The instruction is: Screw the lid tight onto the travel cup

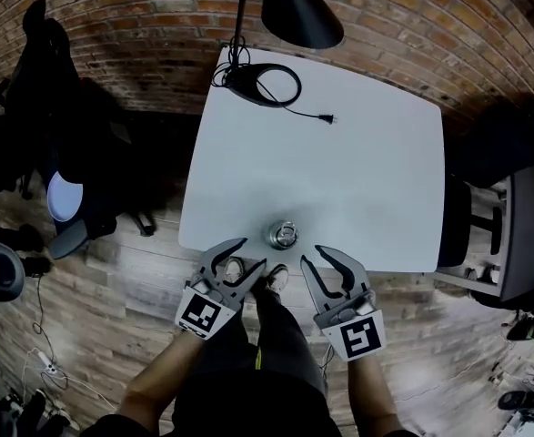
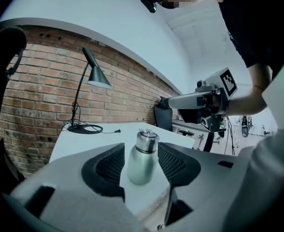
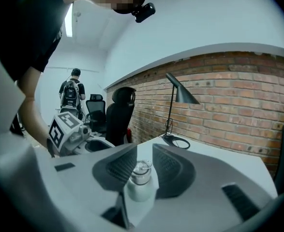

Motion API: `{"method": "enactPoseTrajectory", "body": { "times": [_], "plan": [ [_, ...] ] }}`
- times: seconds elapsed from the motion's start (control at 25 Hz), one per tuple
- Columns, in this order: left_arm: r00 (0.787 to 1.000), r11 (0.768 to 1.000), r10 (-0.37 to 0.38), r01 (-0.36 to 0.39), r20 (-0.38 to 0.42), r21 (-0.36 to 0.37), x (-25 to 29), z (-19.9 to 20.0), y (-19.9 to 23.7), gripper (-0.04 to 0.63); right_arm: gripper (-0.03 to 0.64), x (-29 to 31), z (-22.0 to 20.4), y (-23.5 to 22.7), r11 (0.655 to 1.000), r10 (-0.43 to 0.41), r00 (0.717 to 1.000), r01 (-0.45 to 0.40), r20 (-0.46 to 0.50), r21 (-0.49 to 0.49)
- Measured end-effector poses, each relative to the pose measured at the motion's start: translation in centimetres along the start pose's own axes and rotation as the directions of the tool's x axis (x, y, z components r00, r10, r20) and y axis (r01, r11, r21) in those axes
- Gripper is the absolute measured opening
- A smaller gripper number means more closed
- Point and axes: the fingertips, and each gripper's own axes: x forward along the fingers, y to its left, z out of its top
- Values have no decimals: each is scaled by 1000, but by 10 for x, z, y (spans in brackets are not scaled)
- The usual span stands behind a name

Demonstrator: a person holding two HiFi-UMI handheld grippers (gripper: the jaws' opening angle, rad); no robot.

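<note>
A silver travel cup [image 1: 283, 235] stands upright on the white table [image 1: 339, 171], close to its front edge, with its lid on top. My left gripper [image 1: 251, 255] hovers just off that edge, left of the cup, jaws open and empty. My right gripper [image 1: 314, 257] hovers to the cup's right, also open and empty. In the left gripper view the cup [image 2: 142, 157] shows in the gap of the left gripper [image 2: 142, 148], farther out and untouched. In the right gripper view the cup [image 3: 141, 180] sits beyond the right gripper [image 3: 144, 150].
A black desk lamp [image 1: 298, 9] stands at the table's far side, its round base [image 1: 265, 86] and loose plug [image 1: 328, 117] on the top. Office chairs [image 1: 57, 107] stand to the left, a desk [image 1: 521, 235] to the right. A person [image 3: 71, 92] stands far off.
</note>
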Motion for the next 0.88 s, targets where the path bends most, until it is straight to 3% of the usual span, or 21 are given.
{"method": "enactPoseTrajectory", "body": {
  "times": [0.36, 0.48, 0.68, 0.88],
  "plan": [
    [988, 988, -151, 152, -11, 21, 48, -40, -9, 334, 243, 30, -41, 3, 979, 201, 979, -200, -38, 30],
    [987, 987, -158, 158, 15, -21, 60, -36, -10, 342, 264, 36, -51, 4, 966, 257, 965, -256, -48, 29],
    [978, 976, -210, 210, 9, 51, 73, -43, -14, 347, 274, 51, -64, 10, 944, 331, 942, -331, -47, 22],
    [977, 977, -211, 209, 32, 46, 82, -40, -13, 347, 279, 64, -70, 15, 910, 415, 909, -415, -49, -8]
  ]
}}
